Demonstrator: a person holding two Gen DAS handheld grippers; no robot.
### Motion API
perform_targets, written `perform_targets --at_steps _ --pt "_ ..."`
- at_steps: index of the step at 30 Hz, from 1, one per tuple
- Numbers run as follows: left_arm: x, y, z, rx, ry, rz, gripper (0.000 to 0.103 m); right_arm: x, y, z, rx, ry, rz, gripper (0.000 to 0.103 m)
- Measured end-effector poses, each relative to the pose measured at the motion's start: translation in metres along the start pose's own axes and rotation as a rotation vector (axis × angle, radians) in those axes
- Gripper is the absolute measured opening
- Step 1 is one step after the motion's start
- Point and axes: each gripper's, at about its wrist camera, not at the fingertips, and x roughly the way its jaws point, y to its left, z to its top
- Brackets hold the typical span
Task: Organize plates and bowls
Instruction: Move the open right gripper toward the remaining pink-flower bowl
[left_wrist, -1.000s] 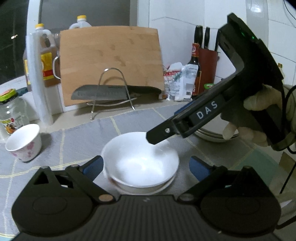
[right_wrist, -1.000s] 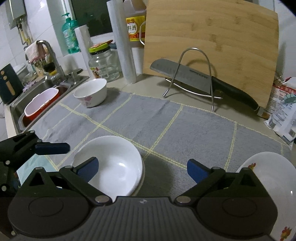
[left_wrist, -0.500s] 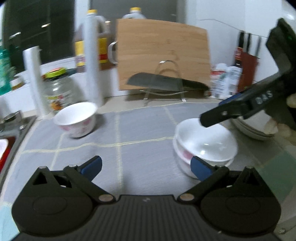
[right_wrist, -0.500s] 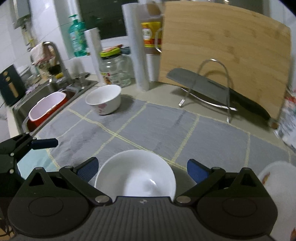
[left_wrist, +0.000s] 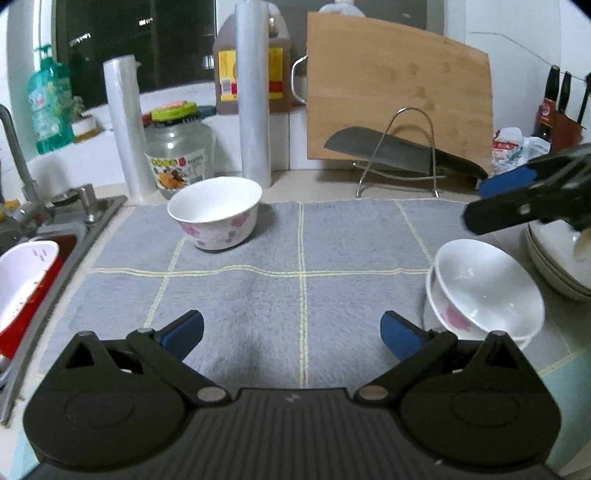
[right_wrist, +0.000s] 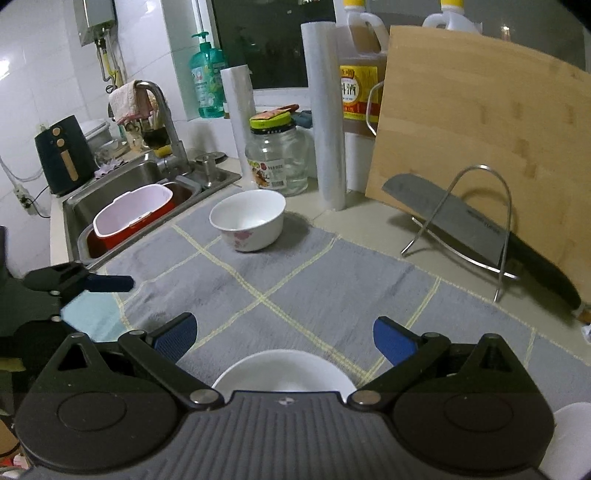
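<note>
On the grey mat (left_wrist: 303, 295), the floral bowl (left_wrist: 216, 211) sits well beyond both grippers' wide-spread, empty fingers (left_wrist: 183, 328).

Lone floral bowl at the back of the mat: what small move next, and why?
Probably advance the left gripper straight toward the floral bowl. It stands alone and upright on the grey mat, apart from the nested bowls on the right. Both the left and the right gripper are open and empty, and the left faces the bowl with only mat between them.
</note>
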Motion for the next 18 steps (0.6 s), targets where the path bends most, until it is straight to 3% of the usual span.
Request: perform_targets --at_steps 12,16,18 --pt "0.074 0.038 0.014 0.040 0.039 -0.211 0.101 0.026 0.023 0.023 0.032 0.035 -0.164 0.103" --pt "0.091 0.051 0.011 0.032 0.090 -0.281 0.101 0.042 0.036 0.032 0.025 0.056 -0.183 0.103" --pt "0.092 0.055 0.010 0.047 0.077 -0.302 0.102 0.050 0.042 0.037 0.013 0.067 -0.189 0.103"
